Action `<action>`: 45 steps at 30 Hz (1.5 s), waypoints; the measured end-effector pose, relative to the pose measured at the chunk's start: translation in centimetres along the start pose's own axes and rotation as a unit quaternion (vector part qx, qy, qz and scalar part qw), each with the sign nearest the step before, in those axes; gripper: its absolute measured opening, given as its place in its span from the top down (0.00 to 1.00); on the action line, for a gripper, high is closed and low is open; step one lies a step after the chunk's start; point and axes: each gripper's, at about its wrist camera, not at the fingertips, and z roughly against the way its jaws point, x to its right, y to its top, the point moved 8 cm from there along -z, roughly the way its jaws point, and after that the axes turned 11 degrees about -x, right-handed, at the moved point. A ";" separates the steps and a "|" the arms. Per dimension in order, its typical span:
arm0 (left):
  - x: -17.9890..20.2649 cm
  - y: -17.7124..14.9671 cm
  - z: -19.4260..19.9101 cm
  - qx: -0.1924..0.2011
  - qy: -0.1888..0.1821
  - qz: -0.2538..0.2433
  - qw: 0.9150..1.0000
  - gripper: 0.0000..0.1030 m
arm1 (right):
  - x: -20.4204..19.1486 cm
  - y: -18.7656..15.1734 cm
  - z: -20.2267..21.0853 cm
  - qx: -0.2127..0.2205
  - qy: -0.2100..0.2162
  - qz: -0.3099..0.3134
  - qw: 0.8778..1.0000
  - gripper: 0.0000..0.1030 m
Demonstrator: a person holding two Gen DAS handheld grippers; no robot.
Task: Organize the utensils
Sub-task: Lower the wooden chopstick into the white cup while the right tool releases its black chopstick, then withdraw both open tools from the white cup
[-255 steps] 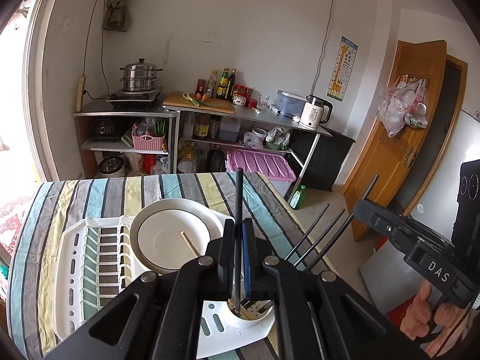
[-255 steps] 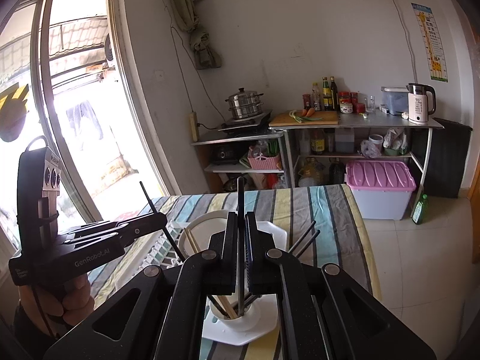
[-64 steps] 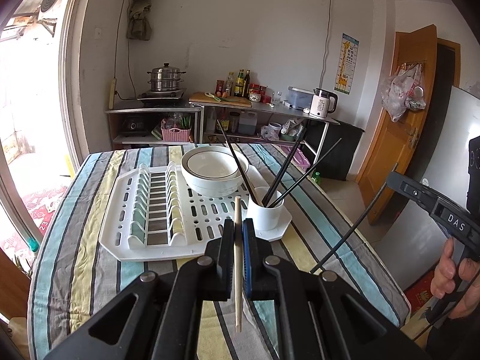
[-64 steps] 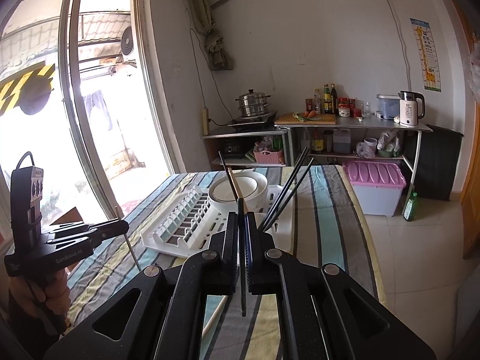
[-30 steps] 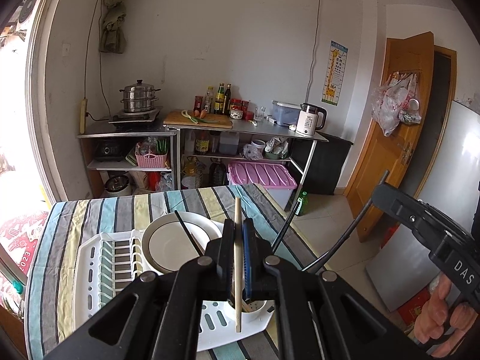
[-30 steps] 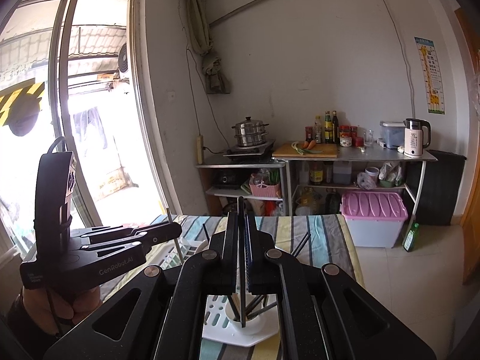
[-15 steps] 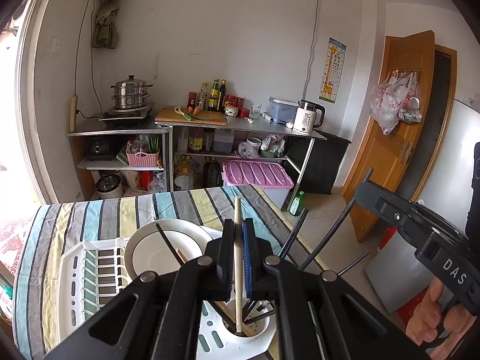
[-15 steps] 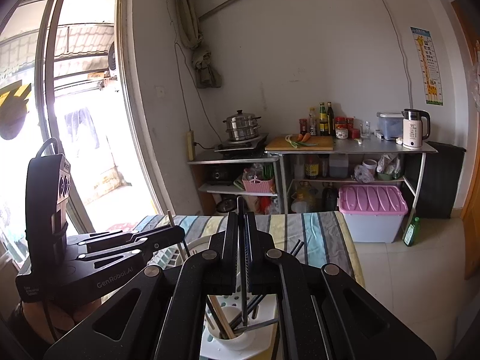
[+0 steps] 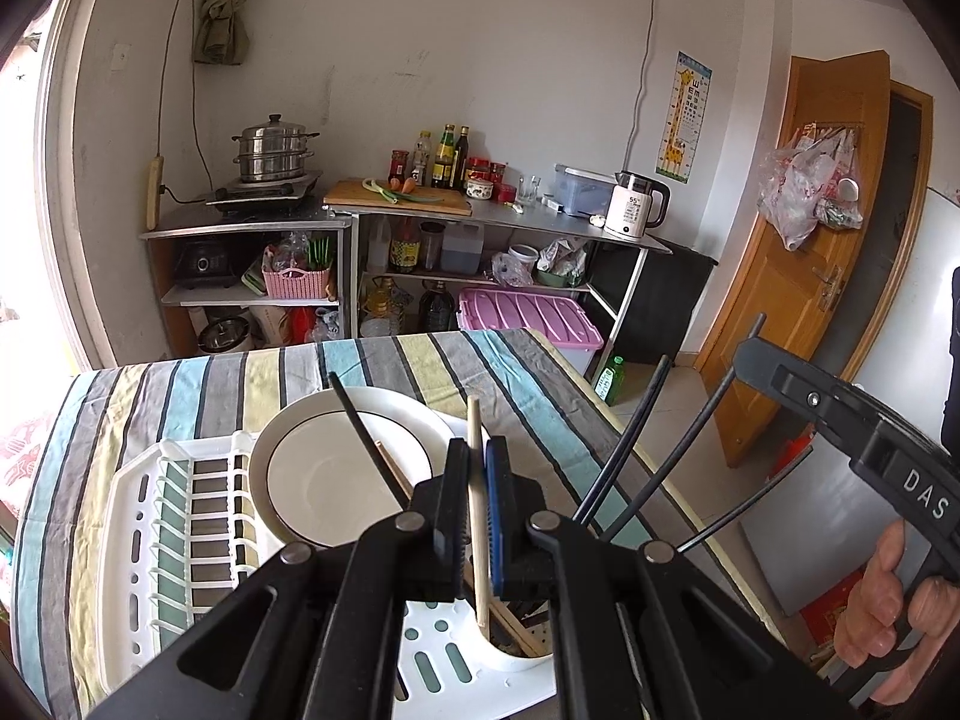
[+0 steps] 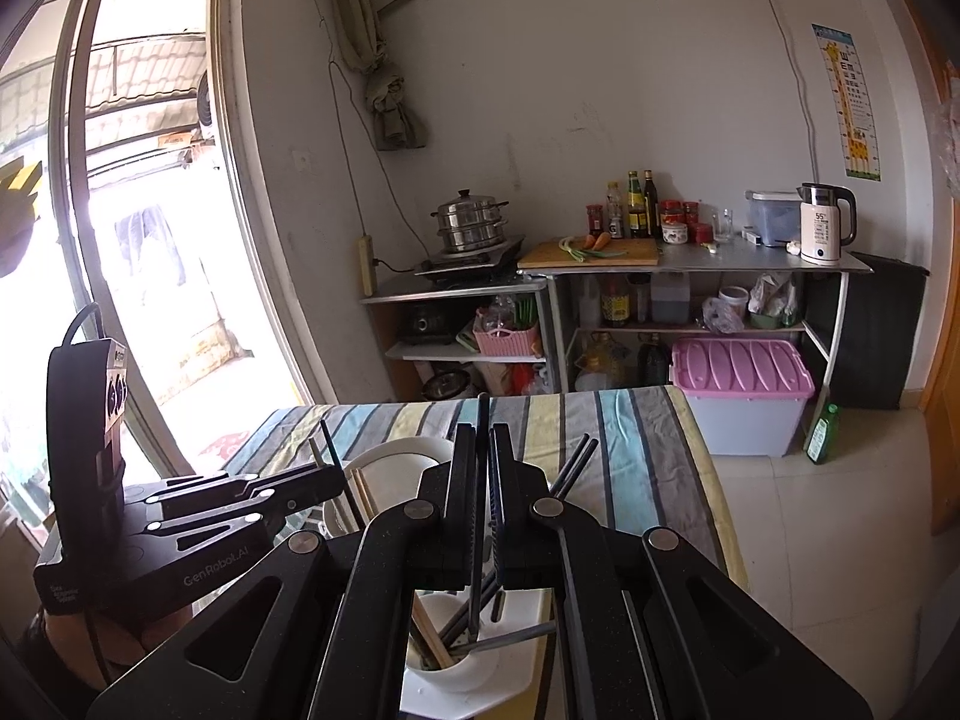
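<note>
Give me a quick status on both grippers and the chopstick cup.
Left gripper shut on wooden chopstick, tip over white cup. Right gripper shut on black chopstick, tip in the cup. Leaning chopsticks crowd the cup.

A dish rack point(image 9: 180, 546) sits on the table point(image 9: 198, 378), with a bowl point(image 9: 336, 480) in its far right part. Nearer, at the rack's right corner, stands a cup point(image 10: 456, 660) with several chopsticks point(image 9: 624, 456) leaning out of it to the right. Behind the table, against the wall, are shelves point(image 9: 252, 264) bearing a steamer pot point(image 9: 273, 147); right of it lie a cutting board point(image 9: 399, 198), bottles point(image 9: 450, 150) and, I think, a kettle point(image 9: 636, 213). A storage bin point(image 9: 528, 318) sits on the floor below, and a door point(image 9: 840, 240) is further right.
</note>
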 end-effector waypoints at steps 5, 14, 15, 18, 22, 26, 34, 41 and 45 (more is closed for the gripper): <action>-0.6 -0.7 -0.7 -0.009 -0.001 0.006 1.000 0.94 | 0.4 -0.3 -0.7 -0.011 -0.007 -0.001 1.000 0.96; -1.3 -1.6 -1.4 -0.018 0.005 0.015 1.000 0.93 | 1.2 -1.0 -1.5 -0.023 -0.023 -0.004 0.999 0.96; -1.3 -1.7 -1.4 -0.018 0.006 0.015 1.000 0.93 | 1.3 -0.9 -1.5 -0.024 -0.024 -0.004 0.999 0.96; -1.4 -1.7 -1.3 -0.017 0.007 0.017 1.000 0.92 | 1.5 -0.9 -1.4 -0.028 -0.025 -0.006 0.999 0.95; -1.9 -1.8 -0.9 -0.013 0.012 0.024 1.000 0.92 | 1.5 -1.1 -1.1 -0.029 -0.030 -0.001 0.999 0.94; -2.0 -2.2 -0.3 -0.011 0.018 0.023 1.000 0.91 | 1.3 -1.2 -0.3 -0.021 -0.031 0.002 0.999 0.86; -2.2 -3.7 1.8 0.001 0.036 0.021 0.999 0.91 | 0.3 -2.1 1.9 -0.011 -0.037 0.015 0.999 0.86; -2.8 -7.0 5.3 0.019 0.038 0.029 0.999 0.91 | -1.6 -4.8 4.8 0.002 -0.036 0.028 0.999 0.86; -3.0 -9.8 7.2 0.024 0.043 0.029 0.998 0.91 | -2.9 -7.2 6.2 0.000 -0.032 0.033 0.999 0.86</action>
